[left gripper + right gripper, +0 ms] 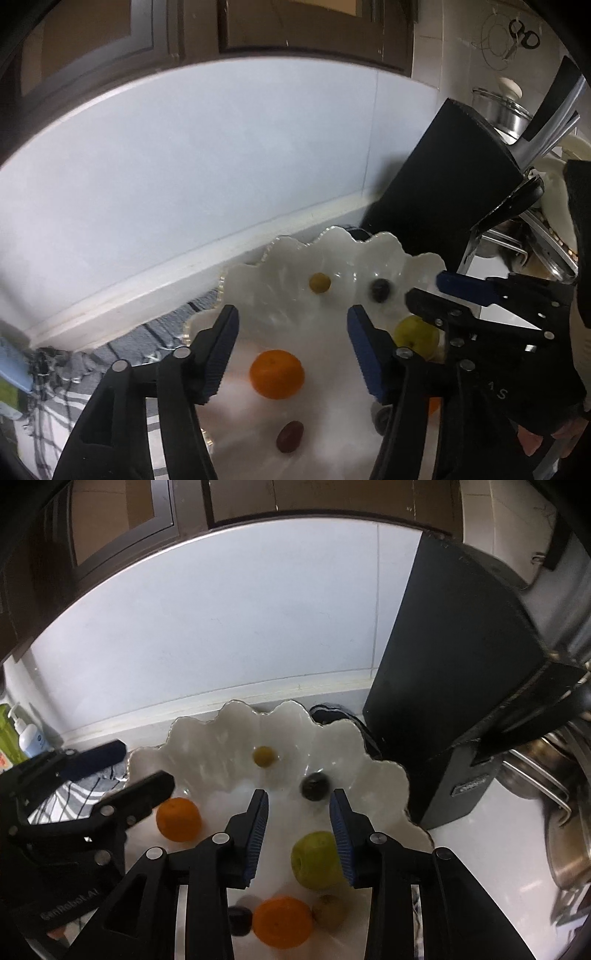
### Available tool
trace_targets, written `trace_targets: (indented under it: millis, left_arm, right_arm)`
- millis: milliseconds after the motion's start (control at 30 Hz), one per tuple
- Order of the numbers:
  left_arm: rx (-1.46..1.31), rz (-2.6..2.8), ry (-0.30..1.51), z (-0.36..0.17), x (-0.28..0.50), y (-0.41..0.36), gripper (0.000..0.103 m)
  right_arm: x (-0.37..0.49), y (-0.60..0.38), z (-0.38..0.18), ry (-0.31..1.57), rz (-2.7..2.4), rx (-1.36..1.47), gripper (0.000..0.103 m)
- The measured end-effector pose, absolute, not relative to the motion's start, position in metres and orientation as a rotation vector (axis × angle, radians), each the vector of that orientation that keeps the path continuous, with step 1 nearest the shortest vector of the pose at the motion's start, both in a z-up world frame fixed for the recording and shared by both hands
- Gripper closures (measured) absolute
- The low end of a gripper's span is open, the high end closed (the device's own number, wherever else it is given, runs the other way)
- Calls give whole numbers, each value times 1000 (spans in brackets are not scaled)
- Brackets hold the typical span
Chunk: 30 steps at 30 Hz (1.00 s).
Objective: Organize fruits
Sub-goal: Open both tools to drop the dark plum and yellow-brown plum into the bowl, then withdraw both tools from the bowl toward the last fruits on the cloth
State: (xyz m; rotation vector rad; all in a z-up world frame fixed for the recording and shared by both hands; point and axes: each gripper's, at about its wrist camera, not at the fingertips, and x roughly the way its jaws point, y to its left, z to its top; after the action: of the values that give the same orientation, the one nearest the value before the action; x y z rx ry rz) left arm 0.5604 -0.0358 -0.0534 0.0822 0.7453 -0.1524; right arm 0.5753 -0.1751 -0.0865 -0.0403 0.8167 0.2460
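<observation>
A white scalloped dish [280, 258] [207, 738] holds the fruit. In the left wrist view an orange [277, 373], a red grape [290, 436], a yellow-green grape [320, 283], a dark grape [380, 290] and a green apple [416, 334] lie in it. My left gripper [291, 349] is open and empty above the orange. My right gripper [299, 836] is open and empty, its right finger over the green apple [316, 860]. That view also shows two oranges [178, 819] [282, 926], a dark grape [314, 786], a yellow-green grape [264, 757], a brownish fruit [328, 912] and a dark fruit [240, 921].
A black knife block [436, 177] [454, 686] stands right of the dish against the white backsplash. Metal pots [565, 812] and a dish rack [532, 236] lie further right. A striped cloth [110, 387] lies under the dish. Bottles [26, 738] stand at the far left.
</observation>
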Motion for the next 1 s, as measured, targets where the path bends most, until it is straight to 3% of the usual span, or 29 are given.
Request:
trace_targets:
  millis: [200, 300, 1000]
  left_arm:
    - [83, -139, 710, -42, 541, -34, 39]
    - [62, -135, 697, -35, 530, -29, 39]
    - [73, -173, 554, 13, 443, -29, 36]
  right_arm:
    - [555, -173, -71, 775, 237, -40, 67]
    - [540, -177, -60, 739, 229, -33, 60]
    - [432, -193, -5, 535, 179, -48, 59]
